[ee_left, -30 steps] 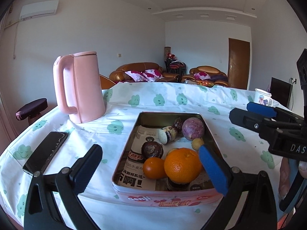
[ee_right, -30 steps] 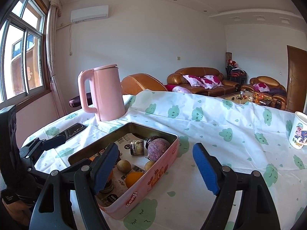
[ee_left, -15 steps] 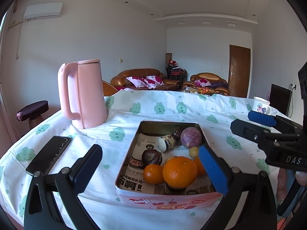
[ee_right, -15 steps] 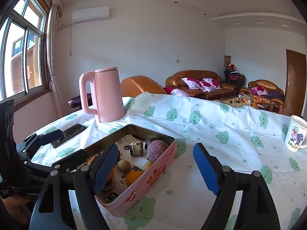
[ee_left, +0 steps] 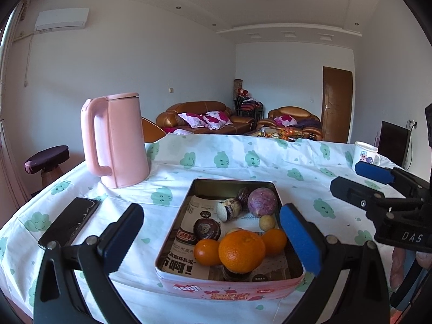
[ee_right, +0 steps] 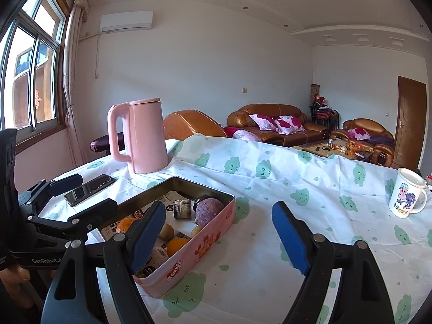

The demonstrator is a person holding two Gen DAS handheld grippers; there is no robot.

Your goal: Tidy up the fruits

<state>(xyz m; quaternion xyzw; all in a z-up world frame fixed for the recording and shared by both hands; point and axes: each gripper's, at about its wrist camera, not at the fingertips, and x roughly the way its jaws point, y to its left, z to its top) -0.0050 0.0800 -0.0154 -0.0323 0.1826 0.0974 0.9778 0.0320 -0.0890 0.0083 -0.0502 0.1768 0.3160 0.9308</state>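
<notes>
A pink tin box (ee_left: 229,287) sits on the table and holds several fruits: a large orange (ee_left: 241,251), two small oranges (ee_left: 206,252), a purple round fruit (ee_left: 262,202), a dark round fruit (ee_left: 207,228) and a small yellow fruit (ee_left: 266,222). My left gripper (ee_left: 213,243) is open and empty, hovering above the box's near end. My right gripper (ee_right: 221,240) is open and empty, to the right of the box (ee_right: 189,253). The purple fruit (ee_right: 209,208) shows there too.
A pink kettle (ee_left: 116,140) stands at the back left. A black phone (ee_left: 68,220) lies left of the box. A white cartoon mug (ee_right: 407,193) stands at the far right. The tablecloth (ee_right: 297,189) is white with green clouds. Sofas stand behind.
Both grippers have risen and tilted up a little, so the box and table sit lower in both views. Both stay open. The fruits have not moved.
</notes>
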